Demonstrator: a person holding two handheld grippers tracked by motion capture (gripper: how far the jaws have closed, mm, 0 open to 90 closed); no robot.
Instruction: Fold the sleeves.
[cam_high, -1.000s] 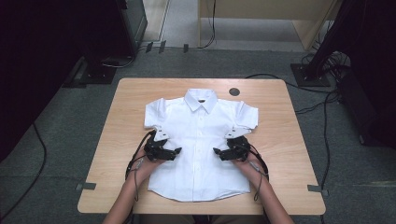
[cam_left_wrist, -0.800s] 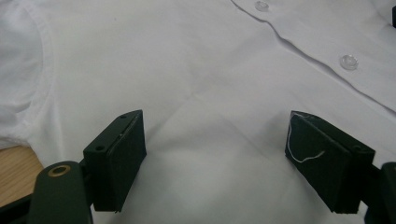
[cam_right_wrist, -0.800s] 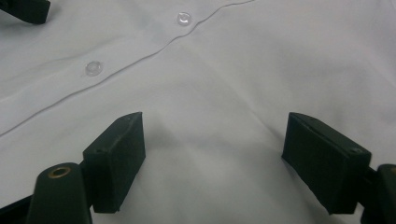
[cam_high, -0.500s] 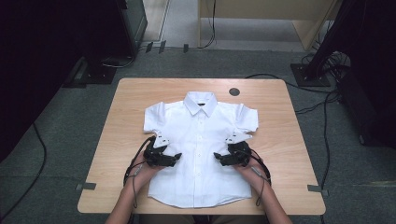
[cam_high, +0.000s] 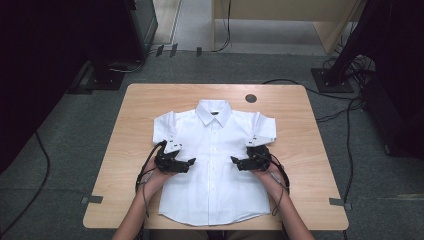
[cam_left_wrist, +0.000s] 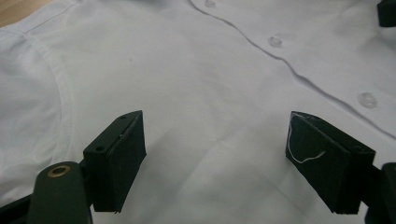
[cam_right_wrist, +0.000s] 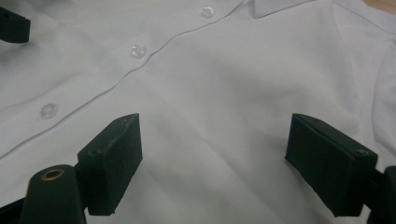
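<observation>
Plainly, no brand name or readable writing shows on the white short-sleeved shirt (cam_high: 212, 165), which lies flat and buttoned, front up, in the middle of the wooden table (cam_high: 310, 150), collar toward the far edge and hem near the person's side; a small dark patch sits inside the collar (cam_high: 214, 113), too small to read, and tiny dark marks on each folded sleeve cuff cannot be made out either. The left gripper (cam_high: 186, 163) sits over the shirt's left half, level with the lower chest, and points inward toward the button placket (cam_left_wrist: 299, 74). Its jaws stand wide apart with only smooth white cloth between them, and the pads grip nothing; a thin white thread clings to one pad (cam_left_wrist: 306, 149). The right gripper (cam_high: 238, 162) mirrors it on the other half of the shirt, also aimed at the buttons (cam_right_wrist: 137, 50). Its jaws have just been opening a little and stand wide, with bare fabric in the gap and nothing pinched. Whether the jaw tips actually rest on the cloth or hover just above it cannot be told.
</observation>
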